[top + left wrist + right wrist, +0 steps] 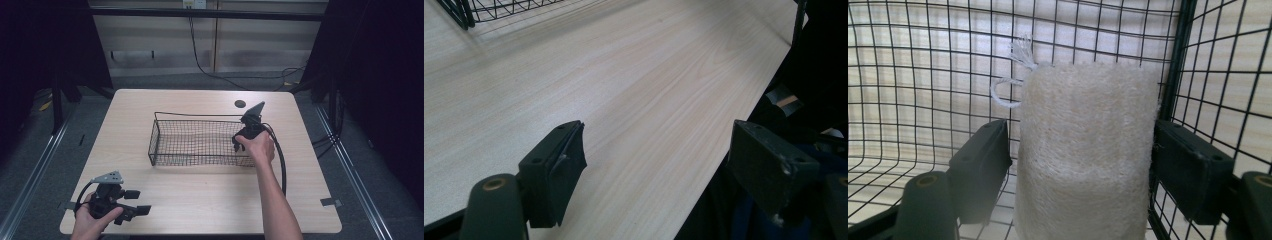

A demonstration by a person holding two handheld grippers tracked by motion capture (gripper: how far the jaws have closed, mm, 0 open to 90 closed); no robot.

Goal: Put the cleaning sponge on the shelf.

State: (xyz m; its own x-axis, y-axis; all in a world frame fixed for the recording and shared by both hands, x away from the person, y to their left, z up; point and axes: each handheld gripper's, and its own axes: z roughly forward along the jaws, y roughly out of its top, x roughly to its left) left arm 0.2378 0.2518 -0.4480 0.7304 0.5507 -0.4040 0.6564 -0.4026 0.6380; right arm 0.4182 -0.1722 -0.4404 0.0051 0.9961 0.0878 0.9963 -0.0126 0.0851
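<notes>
Low at the bench's near left corner the left claw (134,204) idles wide and empty, while the right claw (1080,165), inside the basket's (165,119) right end, stands apart around the loofah (1088,150), upright between its jaws.

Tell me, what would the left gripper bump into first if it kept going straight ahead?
Probably nothing soon. The left gripper points across the bare table, jaws open and empty. The wire basket sits off to one side of that line, though depth is hard to judge.
</notes>
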